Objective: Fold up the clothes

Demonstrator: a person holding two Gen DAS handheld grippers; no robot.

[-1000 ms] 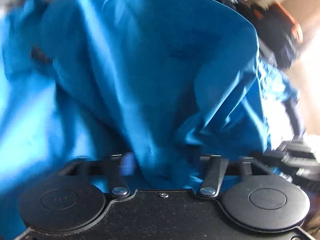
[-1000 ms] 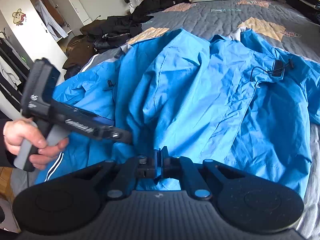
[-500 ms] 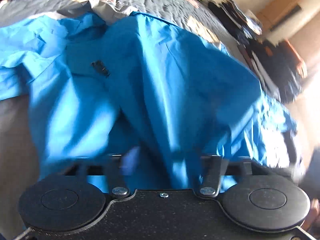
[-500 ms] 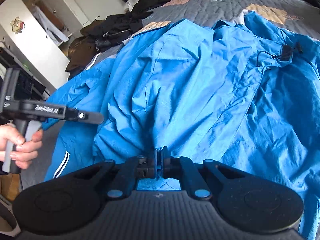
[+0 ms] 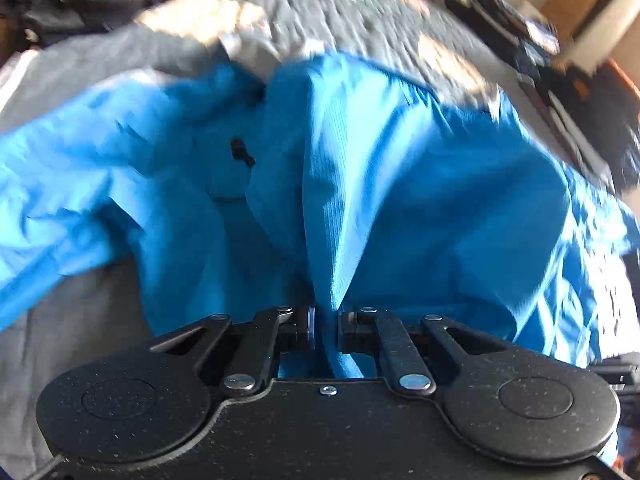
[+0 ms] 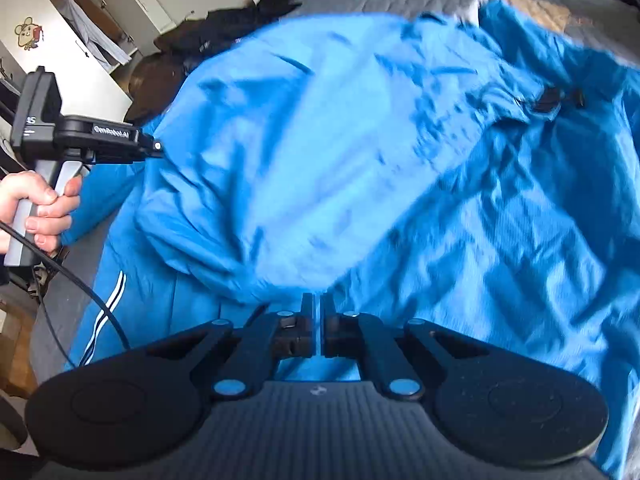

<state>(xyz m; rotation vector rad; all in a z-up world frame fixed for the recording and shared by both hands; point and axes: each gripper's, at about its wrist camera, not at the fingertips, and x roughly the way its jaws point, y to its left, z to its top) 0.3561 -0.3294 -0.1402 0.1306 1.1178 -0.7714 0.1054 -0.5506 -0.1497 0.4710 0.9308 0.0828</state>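
Note:
A bright blue jacket (image 5: 420, 184) lies crumpled across the grey quilted bed (image 5: 352, 8). In the left wrist view my left gripper (image 5: 326, 322) is closing its jaws on a raised fold of the jacket, and the cloth runs up taut from between the pads. The right wrist view shows the same jacket (image 6: 320, 140) billowing, with white stripes on one edge (image 6: 106, 308). My right gripper (image 6: 319, 320) is shut on a thin edge of the cloth. A hand (image 6: 38, 208) holds the left gripper (image 6: 154, 146), whose tips meet the jacket's left side.
Dark clothes (image 6: 224, 28) are piled at the bed's far side, and more dark items (image 5: 532, 40) lie near the right edge. A white wardrobe (image 6: 60, 60) stands beyond the bed. A black cable (image 6: 80, 280) hangs from the left gripper.
The left gripper drew away from the jacket with wide jaws, then came back higher and pinched a fold. The jacket's middle has lifted and billowed. The right gripper kept its hold.

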